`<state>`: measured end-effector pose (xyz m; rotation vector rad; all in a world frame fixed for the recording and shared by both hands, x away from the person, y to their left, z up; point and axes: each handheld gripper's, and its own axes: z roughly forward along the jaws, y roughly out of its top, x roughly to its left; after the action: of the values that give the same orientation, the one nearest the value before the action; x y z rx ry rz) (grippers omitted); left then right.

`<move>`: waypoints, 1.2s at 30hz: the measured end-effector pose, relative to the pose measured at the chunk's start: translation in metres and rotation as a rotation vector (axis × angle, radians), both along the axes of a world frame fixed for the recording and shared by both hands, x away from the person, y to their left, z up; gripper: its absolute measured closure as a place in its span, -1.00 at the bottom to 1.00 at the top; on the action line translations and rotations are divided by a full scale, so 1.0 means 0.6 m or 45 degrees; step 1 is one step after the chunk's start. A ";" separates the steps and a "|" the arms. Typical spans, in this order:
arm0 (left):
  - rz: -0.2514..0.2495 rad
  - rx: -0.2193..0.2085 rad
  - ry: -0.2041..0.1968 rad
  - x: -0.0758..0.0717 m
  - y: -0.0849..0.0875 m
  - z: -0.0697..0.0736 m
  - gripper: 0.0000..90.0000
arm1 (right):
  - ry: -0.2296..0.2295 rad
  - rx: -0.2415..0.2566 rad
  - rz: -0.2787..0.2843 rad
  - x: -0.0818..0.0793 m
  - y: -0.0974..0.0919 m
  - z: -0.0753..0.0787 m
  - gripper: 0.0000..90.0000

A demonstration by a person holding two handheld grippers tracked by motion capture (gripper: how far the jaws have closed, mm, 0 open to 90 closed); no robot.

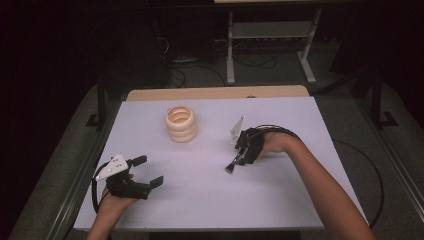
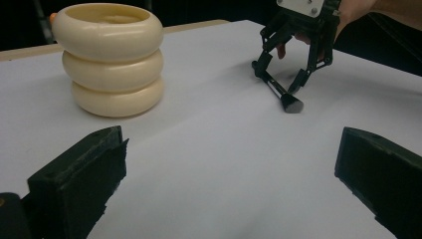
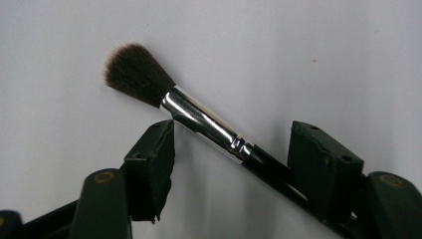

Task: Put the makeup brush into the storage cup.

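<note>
**Right gripper view: brush lies between my right claw's jaws**

Right gripper view has the makeup brush lying slantwise on the white table, its dark bristle head ahead of the jaws and to their left, its chrome ferrule passing between them and its black handle running back under the right jaw. The left jaw sits just beside the ferrule; I cannot tell whether either pad is actually touching, so I read the right claw as part-way apart, with the brush in the gap rather than clamped.

From the high view, my right claw points down at the table, and the brush lies at its tips, its head toward me.

My left claw rests low near the table's near left edge, jaws wide apart with nothing between them. In the left gripper view, a stack of three cream rings stands upright ahead of that claw and to its left, well apart from the brush, which lies ahead and to its right.
</note>
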<state>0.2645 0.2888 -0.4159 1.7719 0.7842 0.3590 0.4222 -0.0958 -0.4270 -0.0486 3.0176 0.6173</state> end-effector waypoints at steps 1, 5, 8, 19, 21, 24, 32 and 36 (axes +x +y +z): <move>-0.001 0.002 -0.001 0.000 0.000 0.000 -1.00 | 0.000 -0.003 -0.002 0.000 0.000 0.001 -0.18; -0.001 0.003 0.000 0.000 0.000 0.000 -1.00 | 0.010 -0.009 -0.009 0.001 -0.001 0.002 -0.08; 0.000 0.001 -0.001 0.000 0.000 0.000 -1.00 | 0.013 -0.013 -0.018 0.000 -0.001 0.002 -0.02; -0.003 0.005 0.000 0.000 -0.001 0.000 -1.00 | 0.055 -0.050 -0.058 -0.003 0.000 0.006 0.31; -0.004 -0.002 -0.003 0.000 -0.002 0.000 -1.00 | 0.059 -0.055 -0.064 -0.003 0.001 0.006 0.35; -0.004 -0.005 -0.003 0.000 -0.002 0.000 -1.00 | 0.070 -0.061 -0.080 -0.004 0.002 0.007 0.43; -0.003 -0.007 0.001 0.000 -0.003 -0.001 -1.00 | 0.078 -0.076 -0.107 -0.007 0.005 0.008 0.55; -0.005 -0.005 -0.004 0.001 -0.003 -0.001 -1.00 | 0.088 -0.079 -0.121 -0.008 0.006 0.009 0.61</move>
<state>0.2648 0.2871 -0.4164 1.7683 0.7791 0.3570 0.4174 -0.0922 -0.4219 0.1149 3.0834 0.5276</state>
